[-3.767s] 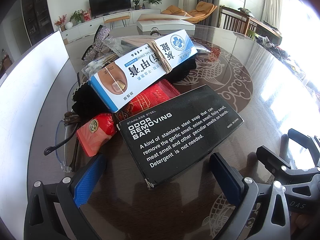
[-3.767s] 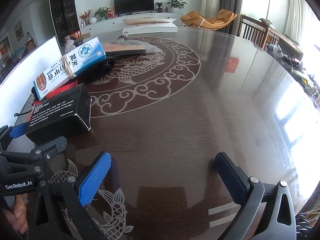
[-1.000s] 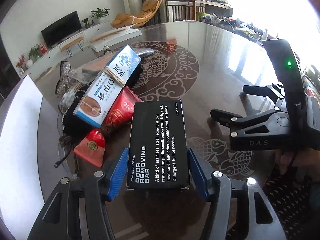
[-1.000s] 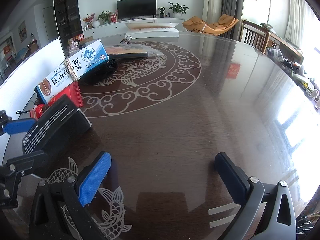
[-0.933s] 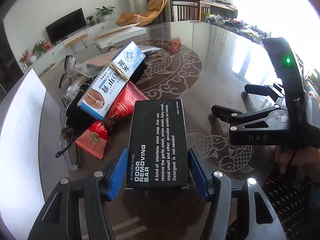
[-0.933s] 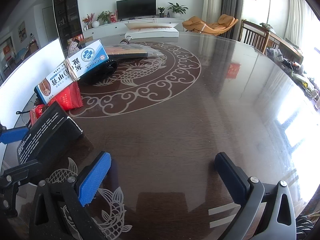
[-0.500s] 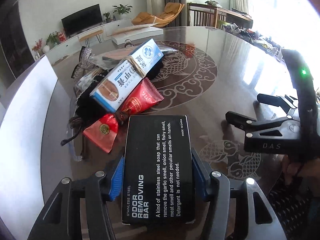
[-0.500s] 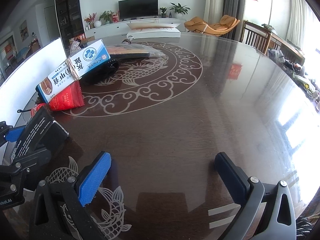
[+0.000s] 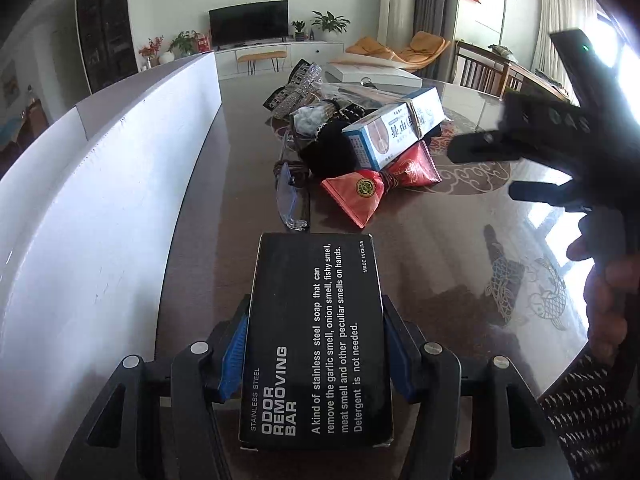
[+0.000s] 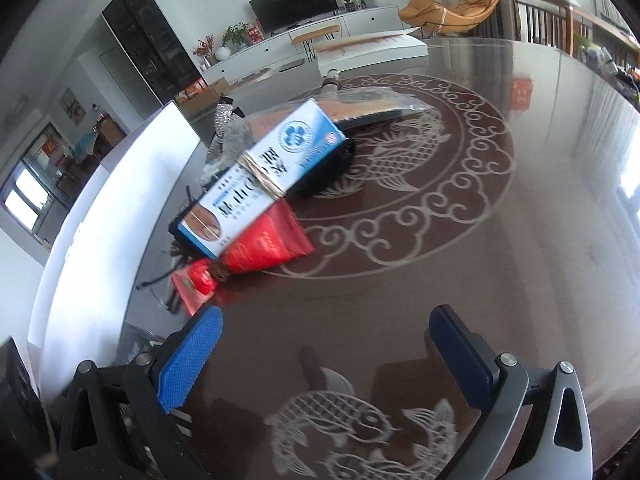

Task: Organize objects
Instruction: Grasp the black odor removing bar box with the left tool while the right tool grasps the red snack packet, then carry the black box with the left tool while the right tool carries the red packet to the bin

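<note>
Left gripper [image 9: 314,354]: jaws are pinching the black box [image 9: 314,340] by its long sides, carrying it above the bench [image 9: 460,248].
Right gripper [image 10: 324,364]: jaws are standing spread, empty.
Doing it well: keeping the box level, lowering it beside the white bin [image 9: 100,200], clear of the pile [image 9: 360,148].

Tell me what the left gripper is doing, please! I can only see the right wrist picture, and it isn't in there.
Observer: The left gripper is closed on a flat black box, with a blue pad pressing on each long side.
Operator: What's the box for?
Observer: Its white print says "Stainless steel odor removing bar", a soap for garlic, onion and fishy smells on hands.
Operator: Can that camera see my gripper too?
Observer: Yes. The right gripper shows at that picture's right edge, and a hand is wrapped around its handle.
</note>
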`<state>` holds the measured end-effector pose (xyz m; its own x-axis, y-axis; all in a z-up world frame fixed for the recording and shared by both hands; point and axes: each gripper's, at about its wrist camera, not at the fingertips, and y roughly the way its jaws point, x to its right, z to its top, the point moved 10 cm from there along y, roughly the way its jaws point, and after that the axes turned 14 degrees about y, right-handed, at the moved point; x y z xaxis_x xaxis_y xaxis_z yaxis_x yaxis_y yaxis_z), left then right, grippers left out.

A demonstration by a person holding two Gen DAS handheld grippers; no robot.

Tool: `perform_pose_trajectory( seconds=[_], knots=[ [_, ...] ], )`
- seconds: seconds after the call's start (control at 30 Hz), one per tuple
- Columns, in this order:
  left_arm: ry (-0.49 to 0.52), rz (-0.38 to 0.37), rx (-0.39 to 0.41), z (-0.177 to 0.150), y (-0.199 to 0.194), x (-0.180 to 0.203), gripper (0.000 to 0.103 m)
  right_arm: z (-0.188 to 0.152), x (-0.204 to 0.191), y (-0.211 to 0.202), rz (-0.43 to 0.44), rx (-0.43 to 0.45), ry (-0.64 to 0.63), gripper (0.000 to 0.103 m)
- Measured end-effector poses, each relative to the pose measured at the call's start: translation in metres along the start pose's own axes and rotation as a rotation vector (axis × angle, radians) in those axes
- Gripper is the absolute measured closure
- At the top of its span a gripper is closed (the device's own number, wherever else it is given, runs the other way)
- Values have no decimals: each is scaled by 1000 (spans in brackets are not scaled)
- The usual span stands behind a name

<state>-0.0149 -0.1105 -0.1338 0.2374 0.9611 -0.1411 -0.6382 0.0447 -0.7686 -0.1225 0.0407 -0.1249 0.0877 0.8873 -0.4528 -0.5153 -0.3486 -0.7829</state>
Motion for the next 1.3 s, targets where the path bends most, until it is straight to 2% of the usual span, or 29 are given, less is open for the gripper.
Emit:
perform_pose_trajectory(
  seconds=[0.07, 0.17, 0.23, 0.27, 0.3, 0.37, 0.47, 0.53, 0.63, 0.73, 0.8, 0.87, 0.93, 0.97, 1.03, 1.1, 1.13, 1.17, 1.2, 1.27, 1.3],
  knots=[
    [-4, 2, 6, 0, 1, 1, 45, 11, -34, 21, 10, -16, 0, 0],
    [-16, -9, 10, 1, 2, 0, 45, 17, -65, 57, -63, -37, -69, 1],
    [-14, -19, 10, 2, 3, 0, 45, 9, -58, 67, -136, -55, -116, 3],
    [-11, -21, 12, 2, 4, 0, 45, 4, -49, 66, -127, -55, -111, 4],
    [-8, -21, 13, 2, 5, -1, 44, 2, -39, 57, -101, -35, -100, 5],
    [-5, -20, -8, 0, 12, 0, 44, -2, -10, 35, -155, 7, -126, 5],
    [-2, -3, -10, 3, 17, -1, 44, -3, 31, 3, -190, 50, -144, 5],
    [-5, 0, -18, 4, 20, -2, 44, -2, 49, -15, -181, 63, -135, 5],
    [-6, -6, -31, 6, 21, -3, 43, -8, 61, -33, -168, 34, -106, 5],
    [-4, -10, -33, 3, 18, -4, 39, -24, 61, -51, -121, 14, -42, 5],
    [2, -4, -29, 1, 13, -4, 37, -30, 50, -57, -73, 26, -45, 5],
    [6, -8, -31, 0, 13, -4, 37, -26, 31, -56, -48, 48, -146, 5],
    [8, -16, -33, 0, 12, -4, 37, -19, -2, -46, 44, 39, -342, 4],
    [10, -22, -36, 1, 12, -3, 37, -22, -17, -40, 98, 0, -468, 4],
    [16, -35, -42, -1, 12, -3, 37, -38, -31, -24, 140, -136, -684, 4],
    [19, -48, -58, -3, 14, -3, 37, -50, -27, -3, 86, -258, -833, 5],
    [20, -50, -64, -4, 15, -2, 39, -55, -24, 5, 56, -297, -891, 9],
    [21, -54, -60, -4, 14, -2, 44, -61, -21, 10, 40, -336, -927, 26],
    [25, -39, -55, -4, 12, -2, 45, -64, -20, 13, 30, -365, -934, 43],
    [34, -34, -46, -4, 9, -1, 46, -62, -20, 15, 12, -348, -890, 79],
    [25, -49, -34, -2, 6, 0, 46, -61, -15, 16, -15, -334, -859, 80]
  ],
)
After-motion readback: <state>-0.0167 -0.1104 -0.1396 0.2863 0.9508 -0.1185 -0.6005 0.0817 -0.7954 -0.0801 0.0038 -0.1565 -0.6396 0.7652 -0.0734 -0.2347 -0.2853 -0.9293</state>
